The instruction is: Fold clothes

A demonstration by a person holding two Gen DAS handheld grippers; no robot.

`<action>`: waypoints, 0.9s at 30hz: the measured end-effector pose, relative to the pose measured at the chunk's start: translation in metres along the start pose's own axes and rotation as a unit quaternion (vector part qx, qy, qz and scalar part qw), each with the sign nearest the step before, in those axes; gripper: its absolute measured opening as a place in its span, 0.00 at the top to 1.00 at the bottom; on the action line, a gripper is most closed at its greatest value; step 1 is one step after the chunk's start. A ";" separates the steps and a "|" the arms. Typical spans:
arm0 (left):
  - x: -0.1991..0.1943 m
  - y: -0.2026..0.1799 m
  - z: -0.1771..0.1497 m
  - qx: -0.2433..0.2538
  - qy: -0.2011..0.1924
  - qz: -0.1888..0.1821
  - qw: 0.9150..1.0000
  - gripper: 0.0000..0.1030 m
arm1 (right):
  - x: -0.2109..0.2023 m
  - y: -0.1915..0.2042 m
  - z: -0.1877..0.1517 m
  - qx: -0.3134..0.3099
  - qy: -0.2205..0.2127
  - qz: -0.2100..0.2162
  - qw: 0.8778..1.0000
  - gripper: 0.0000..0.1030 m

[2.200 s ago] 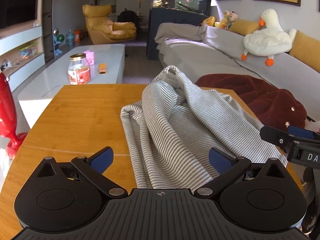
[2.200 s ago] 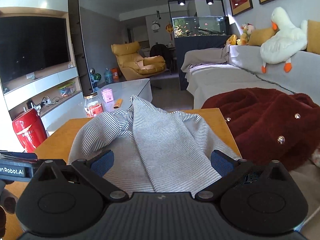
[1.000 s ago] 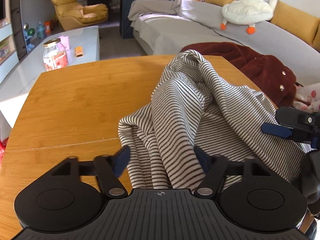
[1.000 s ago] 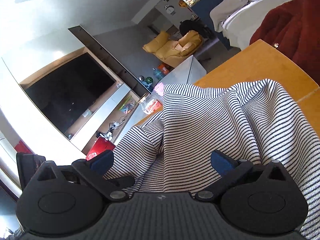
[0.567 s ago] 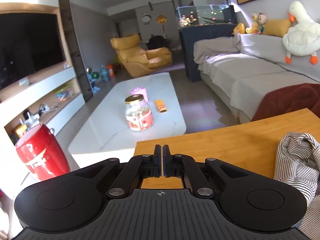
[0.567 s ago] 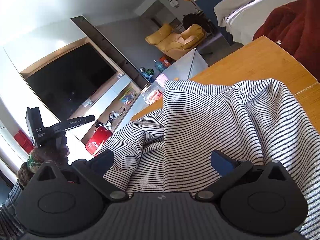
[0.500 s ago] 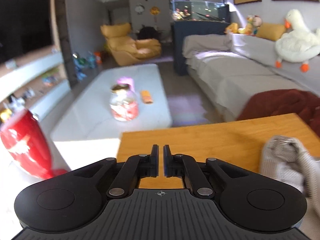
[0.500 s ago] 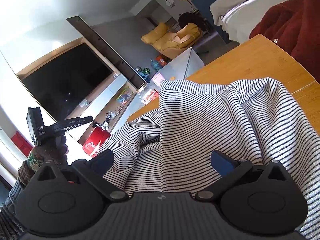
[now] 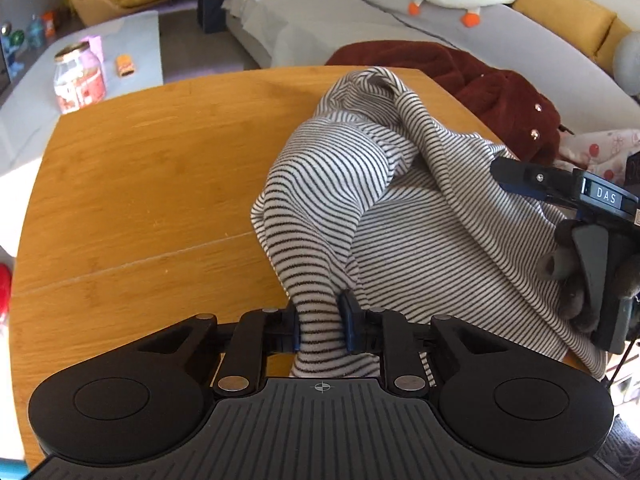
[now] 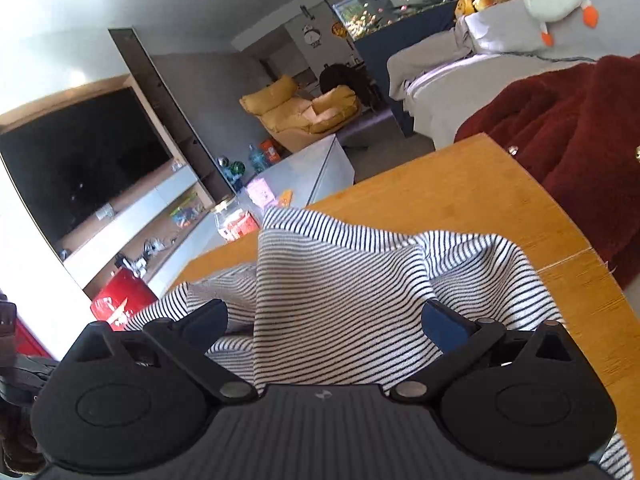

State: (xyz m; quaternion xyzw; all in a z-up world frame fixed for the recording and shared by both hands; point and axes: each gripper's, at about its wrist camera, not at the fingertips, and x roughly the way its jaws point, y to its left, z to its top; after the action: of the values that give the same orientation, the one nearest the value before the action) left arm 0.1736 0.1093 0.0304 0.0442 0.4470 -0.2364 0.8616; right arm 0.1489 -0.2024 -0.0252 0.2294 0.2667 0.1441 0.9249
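Left gripper held low over the near edge of the wooden desk, pointed forward and tipped down, jaws narrowed on a bunched fold of the striped garment. Pinched cloth rose from between the blue pads as a thick rolled ridge and ran up and to the right into the main heap. Lay crumpled on the right half of the desk, peaked toward the far edge, one flap draped down toward the right edge.

Right gripper set at the near right side of the desk, tilted upward and rolled so the room appeared slanted. Jaws spread wide, one blue pad on each side of a broad sheet of striped cloth that lay over the gripper's front; not clamped. Seen from the left wrist camera as a dark body at the right border, held by a gloved hand, with one finger reaching leftward above the draped cloth; contact there not discernible.

Dark red fleece garment heaped just beyond the desk's far right corner, against a grey sofa. Glass jar stood on a white low table well apart to the left.
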 end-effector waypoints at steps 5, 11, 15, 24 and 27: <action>-0.022 0.013 0.033 0.005 -0.054 0.075 0.996 0.89 | 0.011 0.007 0.000 -0.024 0.037 0.010 0.999 0.00; -0.034 0.035 0.080 0.034 -0.119 0.178 0.976 0.89 | 0.014 0.015 -0.002 -0.043 0.057 0.004 0.997 0.00; -0.005 0.045 0.089 0.047 -0.115 0.206 0.971 0.87 | 0.022 0.031 -0.005 -0.103 0.097 -0.007 0.990 0.00; -0.043 0.024 0.056 -0.075 -0.244 0.102 0.962 0.09 | 0.020 0.084 0.004 -0.251 0.055 -0.066 0.964 0.06; -0.033 0.002 0.045 -0.103 -0.285 0.042 0.952 0.06 | 0.044 0.103 0.019 -0.284 0.039 -0.083 0.954 0.07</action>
State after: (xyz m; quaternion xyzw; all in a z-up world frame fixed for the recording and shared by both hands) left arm 0.1921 0.1100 0.0836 -0.0953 0.2026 -0.1559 0.9621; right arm 0.1805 -0.1039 0.0216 -0.0714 0.2690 0.1457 0.9494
